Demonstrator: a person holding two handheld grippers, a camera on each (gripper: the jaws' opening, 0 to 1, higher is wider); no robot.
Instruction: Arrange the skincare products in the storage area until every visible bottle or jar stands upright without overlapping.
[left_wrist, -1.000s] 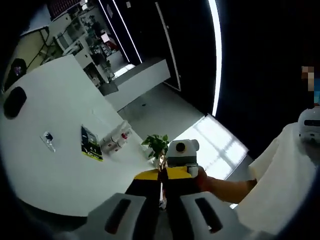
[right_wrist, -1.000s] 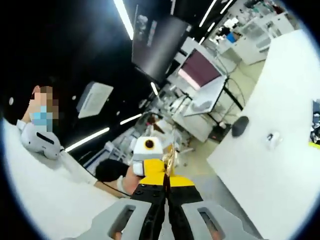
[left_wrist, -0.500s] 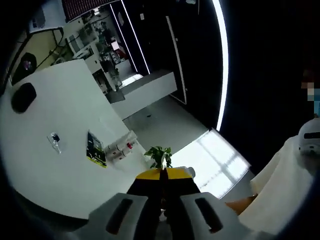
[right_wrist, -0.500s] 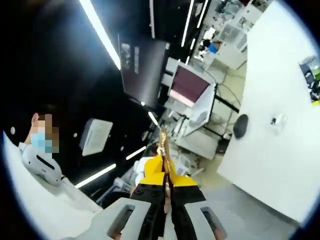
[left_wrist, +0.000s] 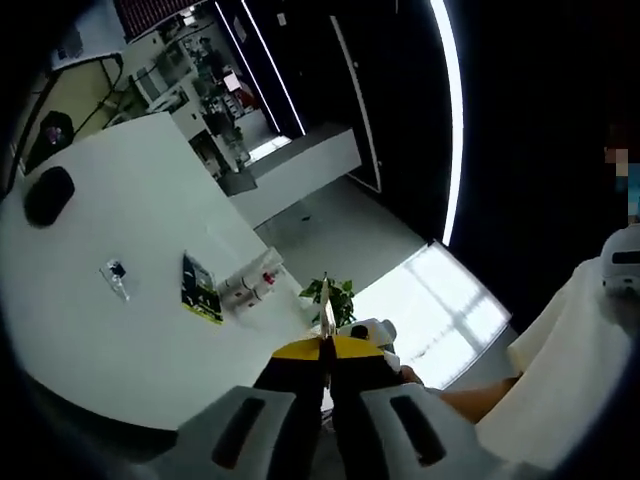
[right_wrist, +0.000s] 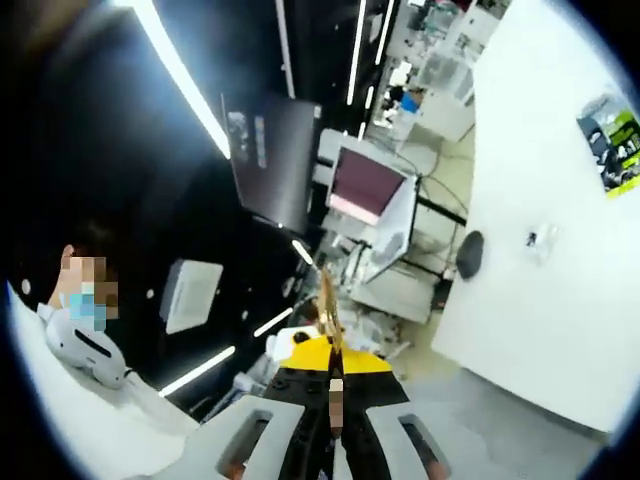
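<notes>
In the left gripper view the lying bottles (left_wrist: 250, 288) sit on the white worktop (left_wrist: 110, 220), left of centre, well beyond the left gripper (left_wrist: 322, 345), whose jaws are closed and empty, as are the right gripper (right_wrist: 333, 375) jaws.

Other gripper (left_wrist: 368, 330): in left gripper view, showed beyond own jaws 1.0 s ago, dropped out at 0.5 s, now partly back in sight just past yellow jaw tips.

Person's hand (left_wrist: 408, 375): back beside it.

Right gripper view: other gripper and dark-gloved hand, seen 1.0 s ago, gone.

Both views swung; nothing on white table (left_wrist: 90, 330) moved.
</notes>
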